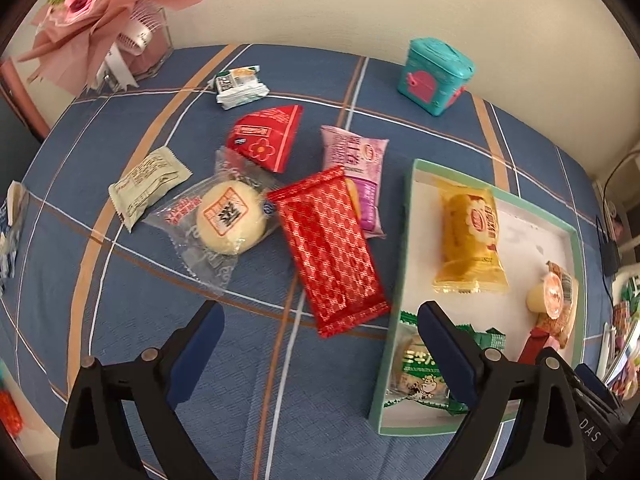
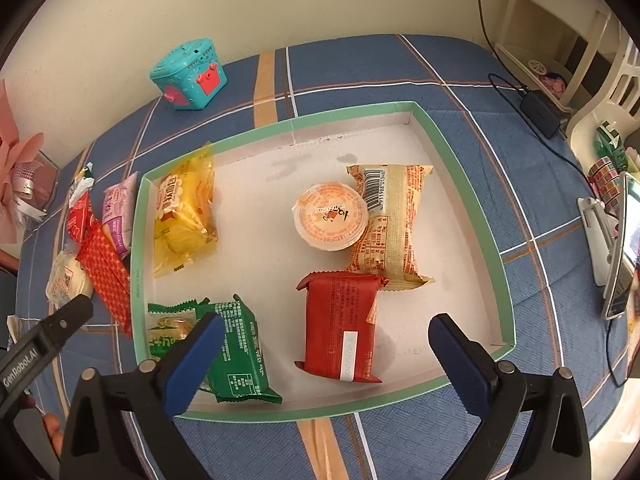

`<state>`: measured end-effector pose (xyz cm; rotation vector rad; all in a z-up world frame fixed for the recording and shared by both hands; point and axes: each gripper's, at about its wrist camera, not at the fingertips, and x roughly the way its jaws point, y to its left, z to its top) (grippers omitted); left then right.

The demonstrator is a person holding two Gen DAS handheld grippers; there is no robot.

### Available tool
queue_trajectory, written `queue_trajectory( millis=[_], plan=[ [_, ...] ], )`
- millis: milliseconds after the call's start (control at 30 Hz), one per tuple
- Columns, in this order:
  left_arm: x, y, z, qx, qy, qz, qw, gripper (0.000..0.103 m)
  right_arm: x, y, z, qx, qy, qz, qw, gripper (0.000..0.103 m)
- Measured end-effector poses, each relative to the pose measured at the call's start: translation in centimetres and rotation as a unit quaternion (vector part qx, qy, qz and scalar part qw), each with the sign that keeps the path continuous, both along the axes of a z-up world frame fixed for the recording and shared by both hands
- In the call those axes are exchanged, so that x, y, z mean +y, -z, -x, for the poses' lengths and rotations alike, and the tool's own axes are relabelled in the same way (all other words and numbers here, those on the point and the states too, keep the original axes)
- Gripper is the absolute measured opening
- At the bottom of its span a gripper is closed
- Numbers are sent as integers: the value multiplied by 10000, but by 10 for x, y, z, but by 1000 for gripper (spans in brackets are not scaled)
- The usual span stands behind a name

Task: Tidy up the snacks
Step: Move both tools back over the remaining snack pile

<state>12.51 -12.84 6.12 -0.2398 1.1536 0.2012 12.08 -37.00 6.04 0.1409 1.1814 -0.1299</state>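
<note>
A white tray with a green rim (image 2: 352, 113) holds a yellow packet (image 2: 184, 216), a jelly cup (image 2: 330, 216), a beige-orange packet (image 2: 392, 224), green packets (image 2: 236, 352) and a dark red packet (image 2: 340, 328). My right gripper (image 2: 327, 322) hangs open over that red packet, with its pads clear of it. Left of the tray (image 1: 404, 240), loose on the cloth, lie a red patterned packet (image 1: 328, 252), a wrapped round bun (image 1: 228, 224), a pink packet (image 1: 356, 160), a red wedge packet (image 1: 264, 138) and a beige packet (image 1: 148, 184). My left gripper (image 1: 320, 312) is open and empty above the cloth.
A teal box (image 1: 436, 76) stands at the back by the wall, and a pink paper bouquet (image 1: 100, 0) at the back left. A white-green packet (image 1: 240, 84) lies far back. A charger with its cable (image 2: 540, 112) and a phone on a stand (image 2: 620, 248) sit on the right.
</note>
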Motion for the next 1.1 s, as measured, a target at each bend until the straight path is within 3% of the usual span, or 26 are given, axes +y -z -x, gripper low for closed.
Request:
queue_trajectory(
  millis=[333,600,767,900,1100],
  plan=[
    [34,-8,3,-165,-172,4,9997,98,27,-1,-1,-168,-333,76,9993,103],
    [112,-10,19,-132,-1119,-375,9929,97,79,3,-3,-184,-856,96,9961,103],
    [144,-6,26,-115,-1479,-281,9885,97,113,0,-2,-350,-1290,-42,9910,103],
    [146,-3,20,-76,-1396,-182,9900,97,135,-1,-6,-447,-1551,-184,9867,103],
    [126,-3,-6,-282,-855,-155,9958,97,159,5,-19,-468,-1828,-375,9813,102]
  ],
)
